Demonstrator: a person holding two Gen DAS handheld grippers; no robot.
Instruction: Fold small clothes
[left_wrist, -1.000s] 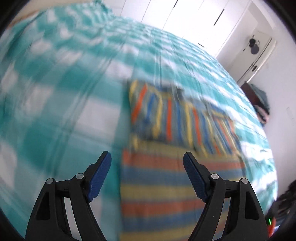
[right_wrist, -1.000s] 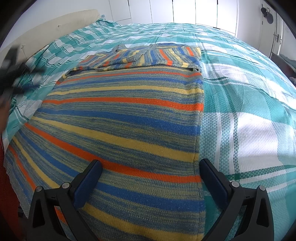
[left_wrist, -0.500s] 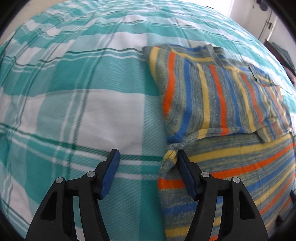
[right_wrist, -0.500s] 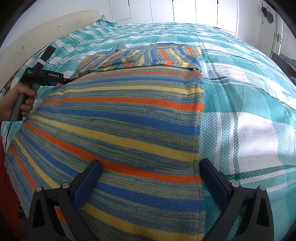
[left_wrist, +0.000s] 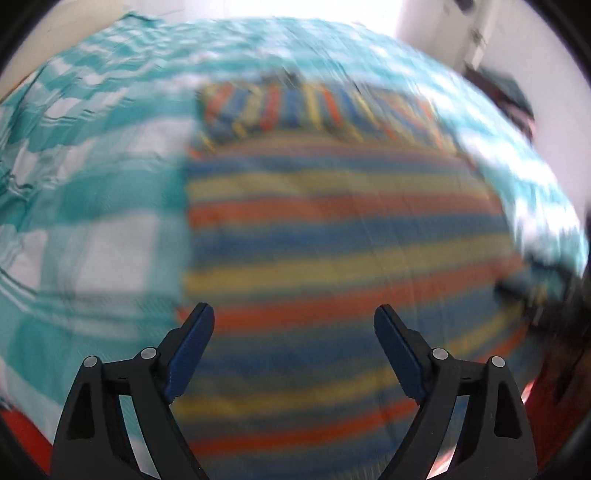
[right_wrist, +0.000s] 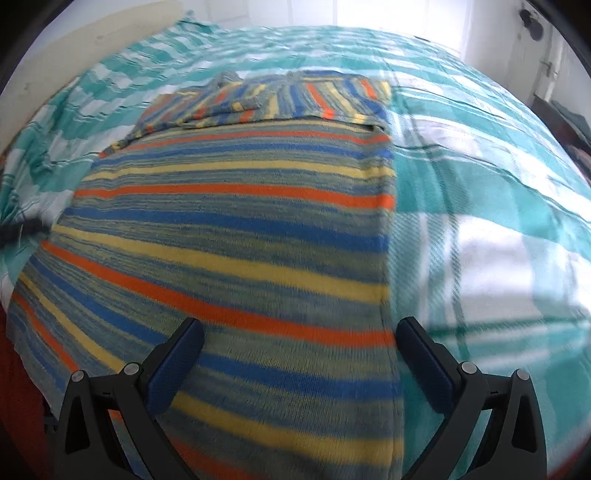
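Note:
A knitted sweater (right_wrist: 236, 236) with orange, blue and yellow stripes lies flat on the bed, its sleeves folded across the far end (right_wrist: 288, 96). It also shows, blurred, in the left wrist view (left_wrist: 332, 236). My left gripper (left_wrist: 293, 328) is open and empty above the near left part of the sweater. My right gripper (right_wrist: 299, 343) is open and empty above the sweater's near right edge.
The bed is covered by a teal and white checked sheet (right_wrist: 480, 192). A pale headboard (right_wrist: 92, 40) is at the far left, white wardrobe doors behind. Dark furniture with clothes (left_wrist: 509, 92) stands at the far right.
My left gripper has swung back from the sweater's far left corner to its near end and opened wider. The right gripper has shifted slightly.

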